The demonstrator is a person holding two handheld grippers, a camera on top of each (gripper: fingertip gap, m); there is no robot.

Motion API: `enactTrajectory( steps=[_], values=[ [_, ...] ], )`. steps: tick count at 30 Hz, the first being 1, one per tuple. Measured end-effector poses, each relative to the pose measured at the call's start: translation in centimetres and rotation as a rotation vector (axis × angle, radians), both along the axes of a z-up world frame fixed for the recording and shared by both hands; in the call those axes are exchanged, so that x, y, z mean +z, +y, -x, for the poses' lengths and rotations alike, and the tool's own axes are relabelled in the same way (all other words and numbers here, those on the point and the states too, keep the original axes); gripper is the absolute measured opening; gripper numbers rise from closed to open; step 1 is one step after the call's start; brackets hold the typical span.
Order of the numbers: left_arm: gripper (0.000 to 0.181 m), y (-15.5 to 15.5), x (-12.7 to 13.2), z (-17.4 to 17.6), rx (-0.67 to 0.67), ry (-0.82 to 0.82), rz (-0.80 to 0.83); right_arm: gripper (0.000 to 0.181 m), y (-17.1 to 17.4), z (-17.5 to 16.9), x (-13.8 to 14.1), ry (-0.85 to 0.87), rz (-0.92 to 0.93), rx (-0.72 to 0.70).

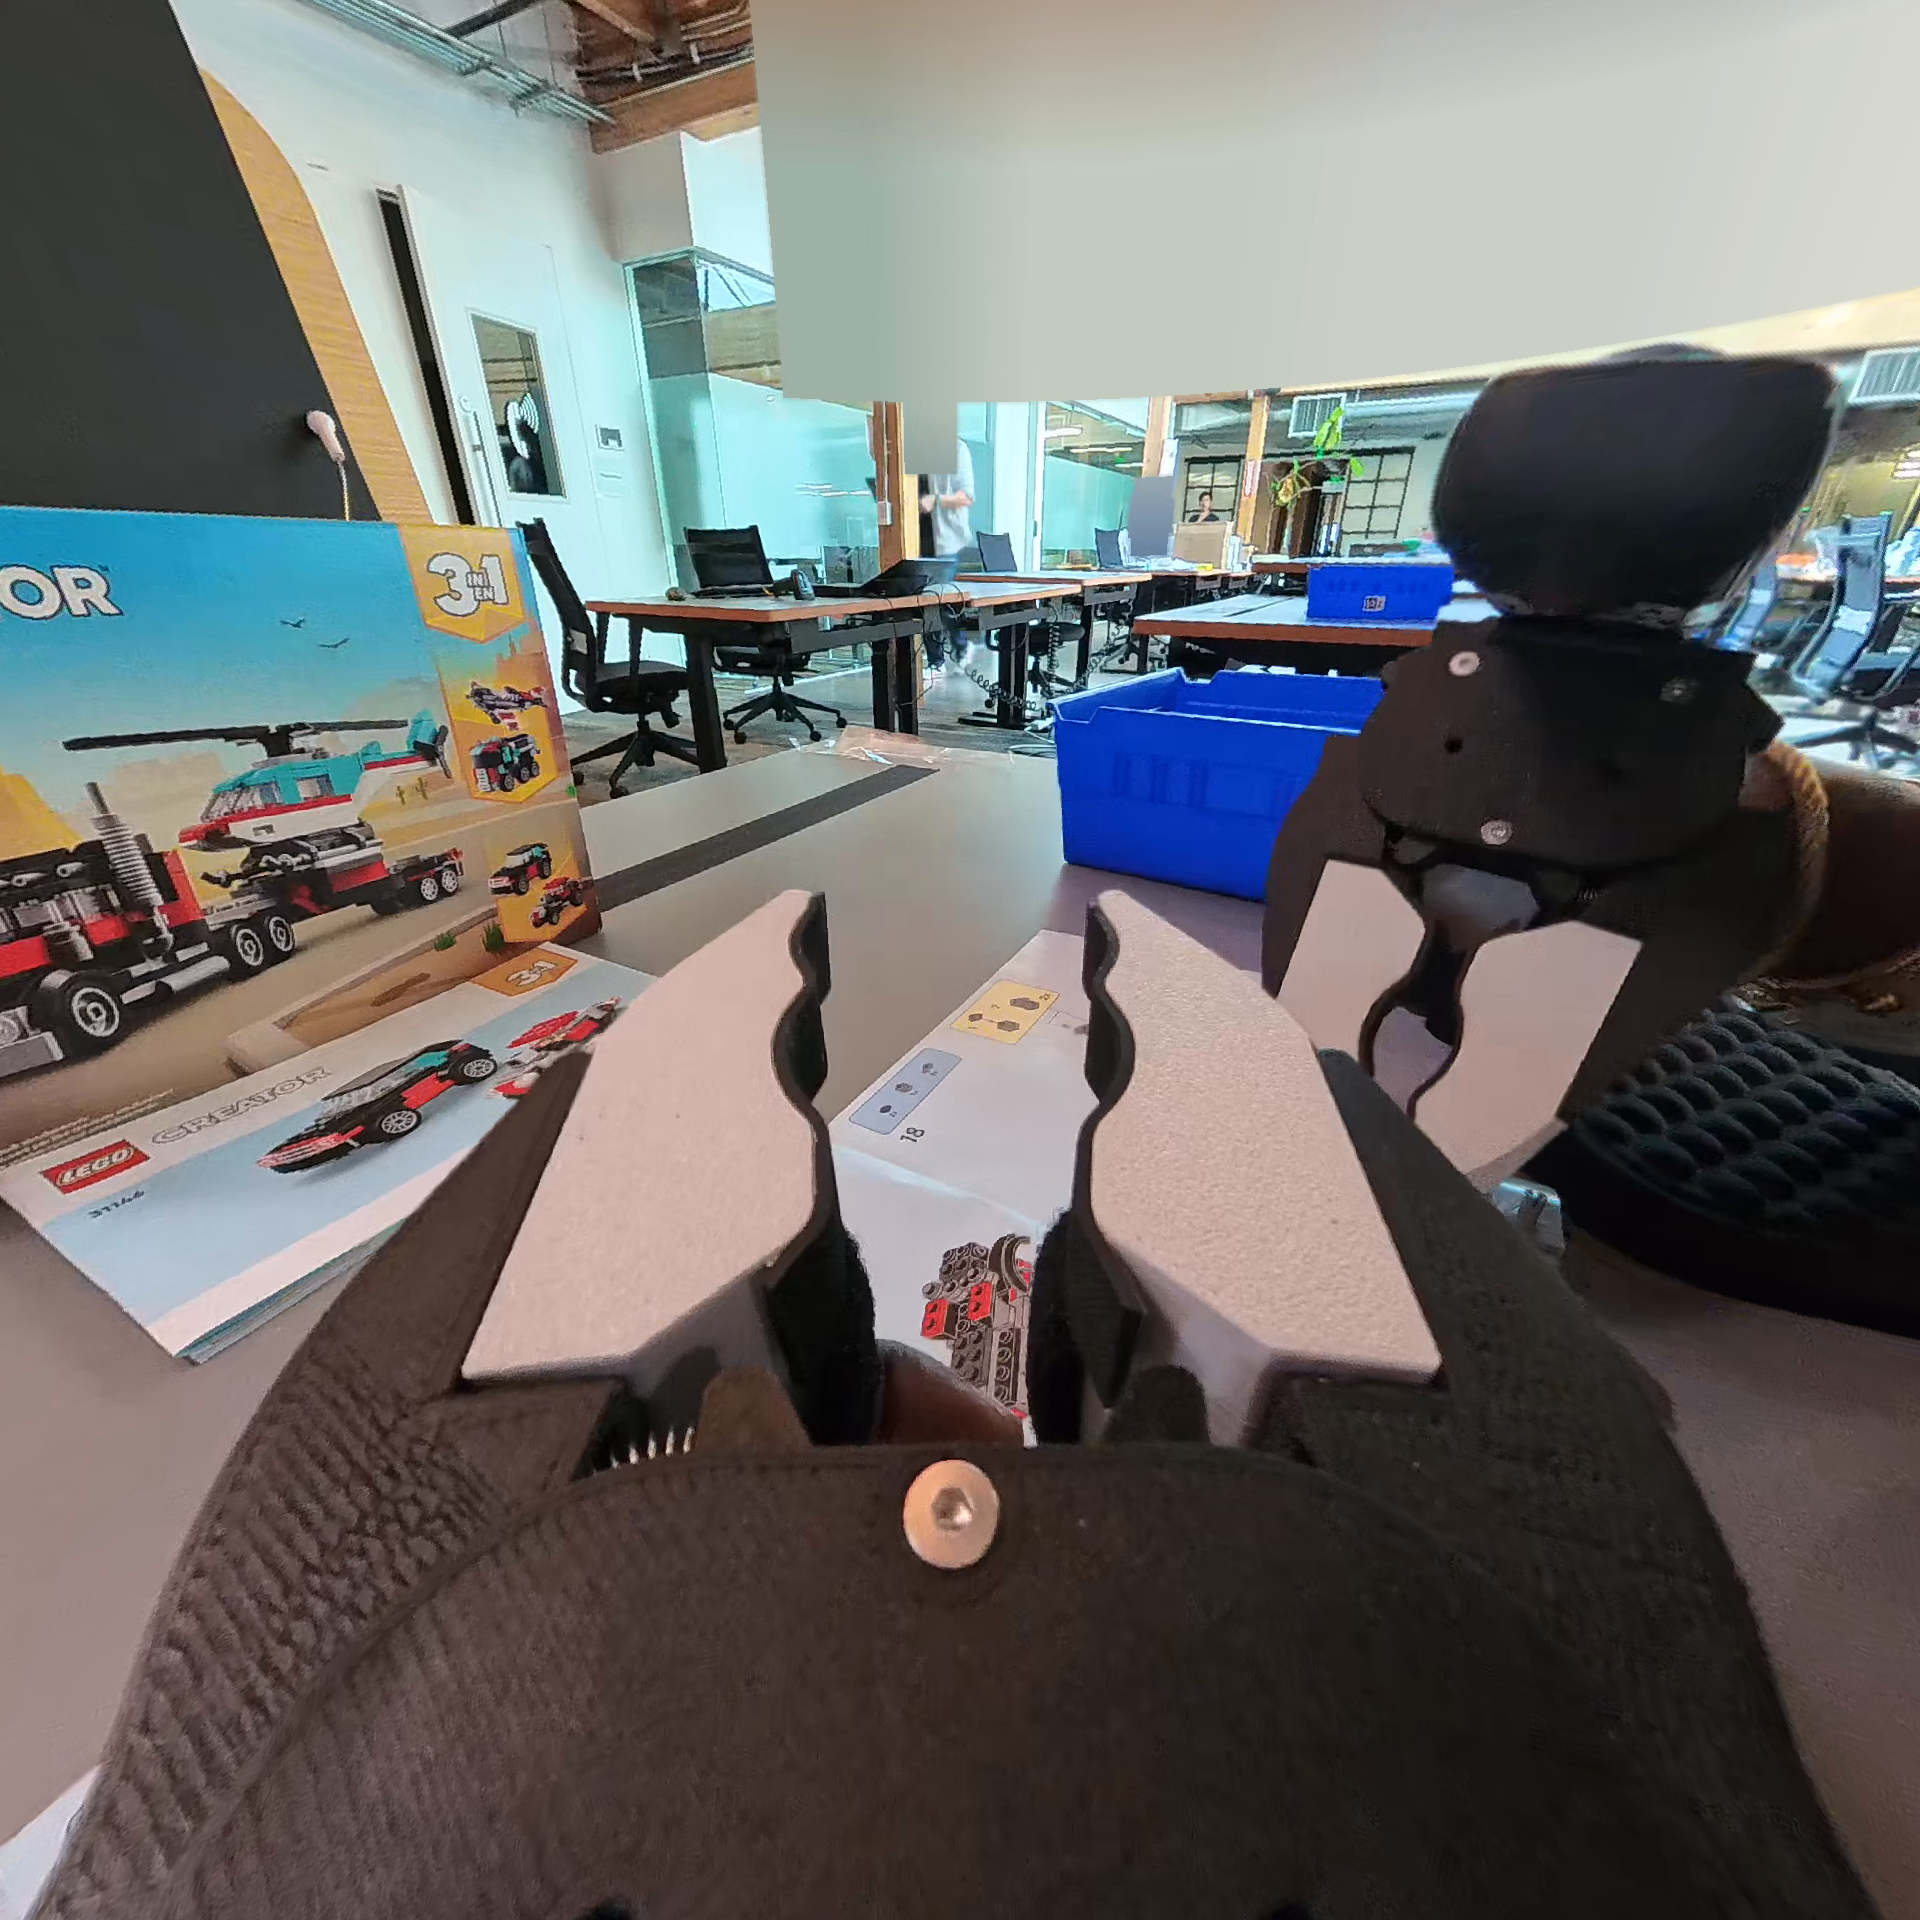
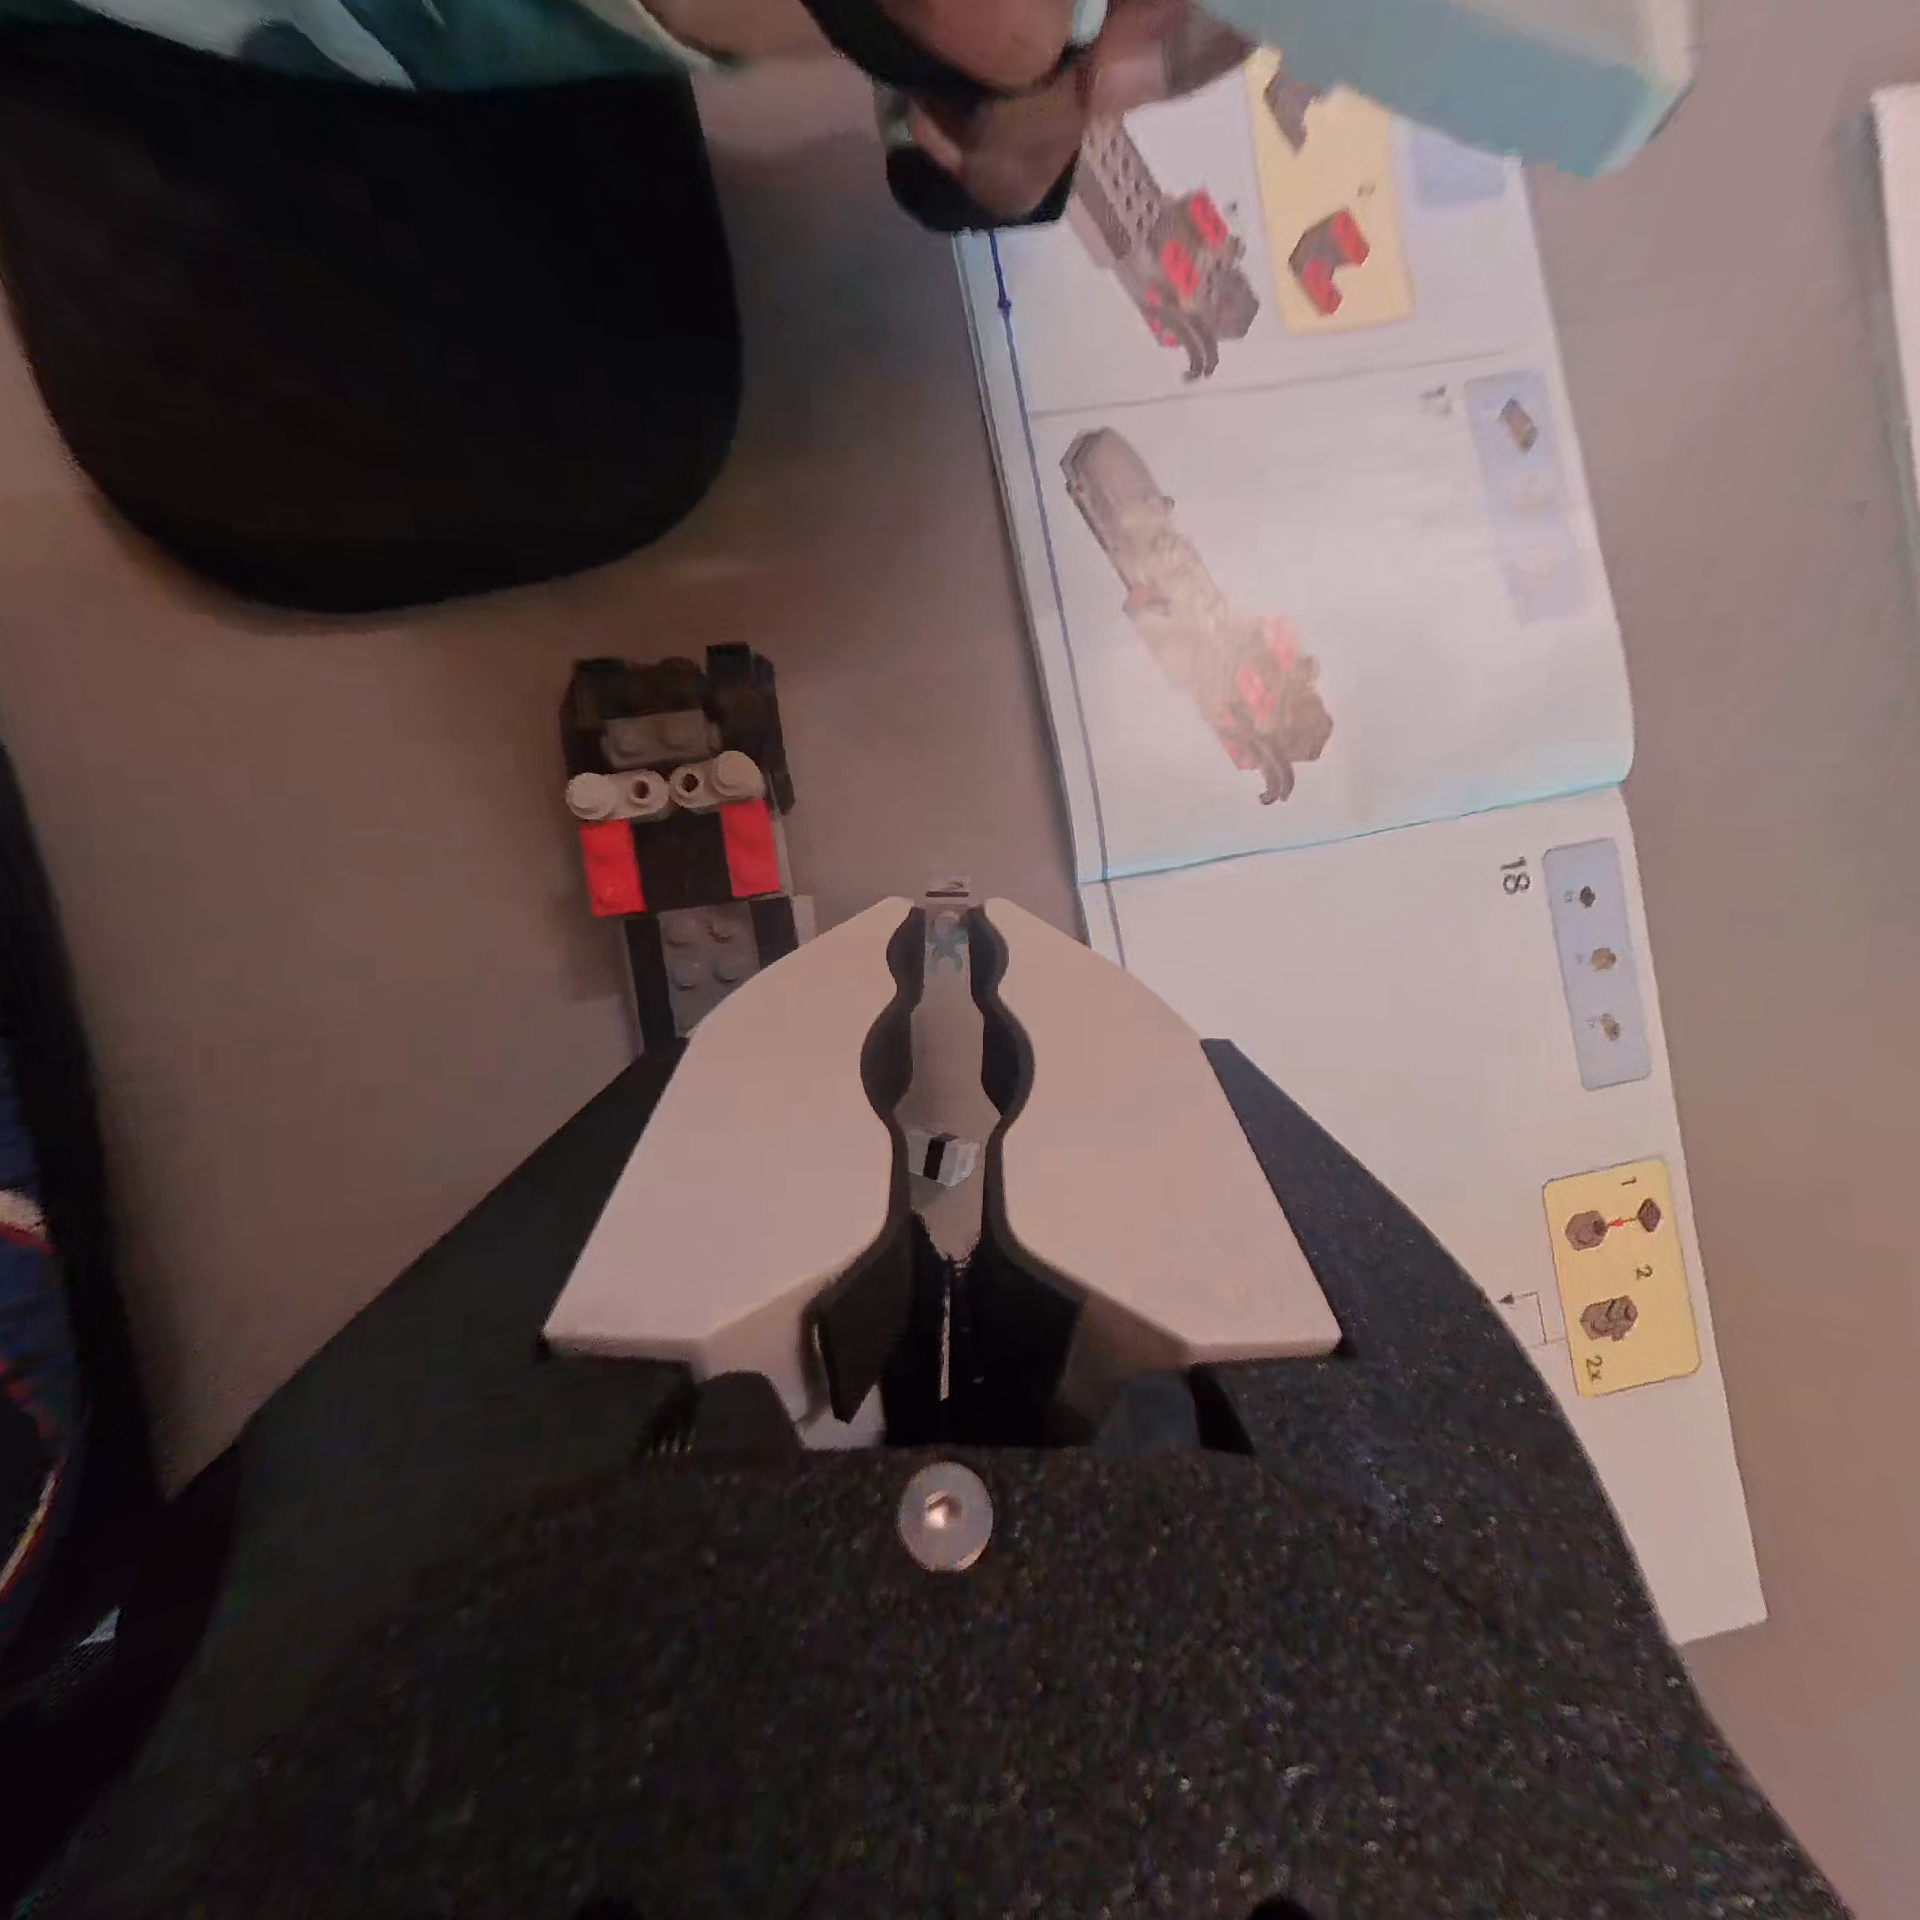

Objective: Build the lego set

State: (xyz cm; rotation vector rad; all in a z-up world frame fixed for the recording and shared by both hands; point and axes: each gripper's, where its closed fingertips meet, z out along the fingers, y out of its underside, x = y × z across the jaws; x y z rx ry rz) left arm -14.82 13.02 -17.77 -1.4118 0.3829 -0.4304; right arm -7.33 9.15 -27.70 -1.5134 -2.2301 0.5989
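My left gripper (image 1: 958, 925) is open and empty, held low over the open instruction booklet (image 1: 966, 1132). My right gripper (image 2: 948, 906) is nearly shut, with a small thin grey piece (image 2: 945, 940) pinched between its tips. It points down at the table, just right of the partly built black, red and grey model (image 2: 675, 821), whose near end it hides. The booklet (image 2: 1351, 935) lies to the right of the model. The right gripper also shows in the left wrist view (image 1: 1403, 1039), at the right, pointing down.
The set's box (image 1: 260, 790) stands at the left, with a closed booklet (image 1: 312, 1174) in front of it. A blue bin (image 1: 1174, 800) sits behind. A black cap (image 2: 364, 332) lies beyond the model; it also shows in the left view (image 1: 1766, 1153). A hand (image 2: 977, 114) is at the top. One gripper's finger ends stand about 12 cm off the other's.
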Motion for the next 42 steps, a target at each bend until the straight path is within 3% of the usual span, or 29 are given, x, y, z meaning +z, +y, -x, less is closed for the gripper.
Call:
enactTrajectory(
  steps=[7,11,13,17,20,25,30,32,40,42],
  values=[
    [0.047,0.0,-0.3,-0.3,-0.01,0.018,0.016,0.014,0.2,0.2,-0.7,-0.012,0.056,-0.064],
    [0.046,0.0,-0.4,-0.4,-0.013,0.027,0.017,0.024,-0.5,0.5,1.2,0.126,0.189,-0.046],
    [0.046,0.0,-0.4,-0.4,-0.012,0.024,0.016,0.029,0.7,0.4,2.9,0.255,0.245,-0.09],
    [0.046,0.1,-0.4,-0.4,-0.014,0.026,0.019,0.035,6.1,-1.8,4.9,0.411,0.254,-0.332],
    [0.045,0.1,-0.6,-0.6,-0.02,0.031,0.024,0.04,8.3,-4.3,3.6,0.352,0.217,-0.433],
    [0.045,0.2,-0.8,-0.7,-0.026,0.034,0.031,0.039,7.3,-5.5,2.8,0.323,0.298,-0.419],
    [0.045,0.2,-0.8,-0.8,-0.027,0.041,0.03,0.065,10.2,-6.9,4.0,0.373,0.094,-0.528],
    [0.045,0.2,-0.9,-1.0,-0.033,0.046,0.033,0.065,11.0,-7.2,4.3,0.392,0.039,-0.562],
    [0.045,0.3,-1.8,-1.8,-0.06,0.099,0.069,0.081,9.1,-7.4,-1.6,0.088,0.211,-0.585],
    [0.045,0.3,-1.8,-1.9,-0.064,0.097,0.072,0.087,8.4,-6.9,-1.9,0.076,0.258,-0.556]
  ],
)
